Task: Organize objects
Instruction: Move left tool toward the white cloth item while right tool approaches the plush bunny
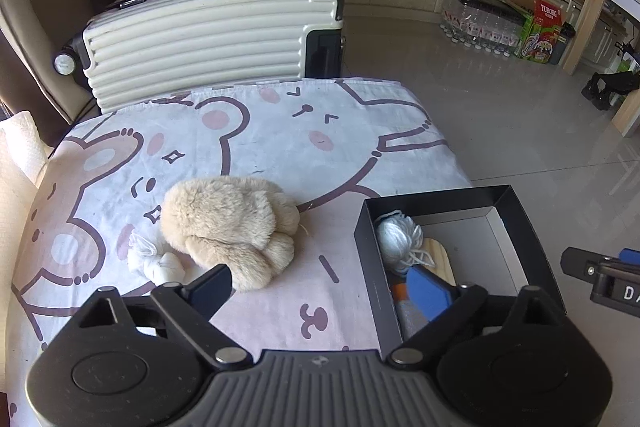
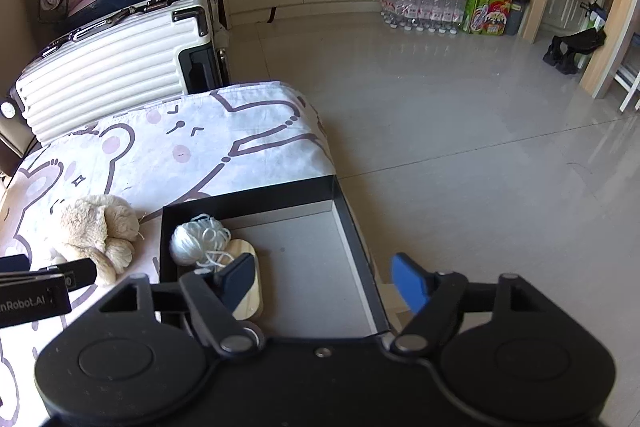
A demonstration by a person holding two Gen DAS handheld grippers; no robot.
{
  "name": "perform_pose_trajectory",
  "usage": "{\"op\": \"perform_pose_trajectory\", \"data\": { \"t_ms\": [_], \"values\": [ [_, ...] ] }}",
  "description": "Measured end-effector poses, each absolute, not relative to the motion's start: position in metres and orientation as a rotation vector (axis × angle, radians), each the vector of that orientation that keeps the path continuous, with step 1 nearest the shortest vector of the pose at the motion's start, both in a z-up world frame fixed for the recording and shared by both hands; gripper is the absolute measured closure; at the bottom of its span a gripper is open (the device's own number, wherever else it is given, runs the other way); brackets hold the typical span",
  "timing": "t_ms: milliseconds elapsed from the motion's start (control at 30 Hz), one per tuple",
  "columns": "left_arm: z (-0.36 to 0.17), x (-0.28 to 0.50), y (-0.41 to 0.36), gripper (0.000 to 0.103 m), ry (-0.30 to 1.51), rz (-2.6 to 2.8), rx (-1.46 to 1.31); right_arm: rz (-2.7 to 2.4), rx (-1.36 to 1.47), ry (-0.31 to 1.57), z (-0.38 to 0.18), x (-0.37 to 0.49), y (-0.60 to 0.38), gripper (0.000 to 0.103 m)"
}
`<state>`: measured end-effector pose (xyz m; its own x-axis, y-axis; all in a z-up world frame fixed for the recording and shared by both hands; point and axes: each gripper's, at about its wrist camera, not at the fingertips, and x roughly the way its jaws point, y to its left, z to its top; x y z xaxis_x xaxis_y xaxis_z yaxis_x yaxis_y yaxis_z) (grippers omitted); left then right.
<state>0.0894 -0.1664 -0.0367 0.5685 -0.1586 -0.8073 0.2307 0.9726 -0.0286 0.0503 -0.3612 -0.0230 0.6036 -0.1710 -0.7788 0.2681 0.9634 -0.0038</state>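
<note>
So, counting things up: one black box (image 2: 276, 203), one beige plush toy (image 1: 230, 227), one little white cloth bundle (image 1: 160, 263), one white suitcase (image 1: 208, 39). The box is sitting at the right edge of the cartoon-bear sheet (image 1: 280, 131) and is holding one ball of white yarn (image 2: 198, 239) in its far left corner, a pale wooden board (image 2: 250, 287) right beside it, plus something orange and grey I can't make out. The plush is lying on the sheet left of the box, the bundle touching it. Left gripper (image 1: 320, 287) is hanging wide open, nothing between the fingers. Right gripper (image 2: 324, 279) is gaping over the box, also empty.
</note>
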Motion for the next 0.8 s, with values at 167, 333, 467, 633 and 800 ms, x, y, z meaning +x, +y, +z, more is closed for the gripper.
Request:
{"op": "perform_pose_trajectory", "data": {
  "t_ms": [167,333,467,633,800],
  "values": [
    [-0.039,0.088,-0.164,0.002,0.942,-0.214,0.084,-0.275,0.091,0.881,-0.023,0.046,-0.363,0.013],
    [-0.04,0.087,-0.163,0.0,0.931,-0.212,0.087,-0.29,0.075,0.867,-0.025,0.045,-0.365,0.002],
    [-0.04,0.087,-0.164,0.0,0.928,-0.22,0.087,-0.29,0.074,0.868,-0.027,0.045,-0.367,0.0],
    [-0.042,0.088,-0.165,0.0,0.926,-0.226,0.086,-0.293,0.085,0.871,-0.029,0.045,-0.37,0.0],
    [-0.045,0.089,-0.164,0.0,0.928,-0.227,0.086,-0.3,0.094,0.871,-0.032,0.046,-0.372,0.0]
  ]
}}
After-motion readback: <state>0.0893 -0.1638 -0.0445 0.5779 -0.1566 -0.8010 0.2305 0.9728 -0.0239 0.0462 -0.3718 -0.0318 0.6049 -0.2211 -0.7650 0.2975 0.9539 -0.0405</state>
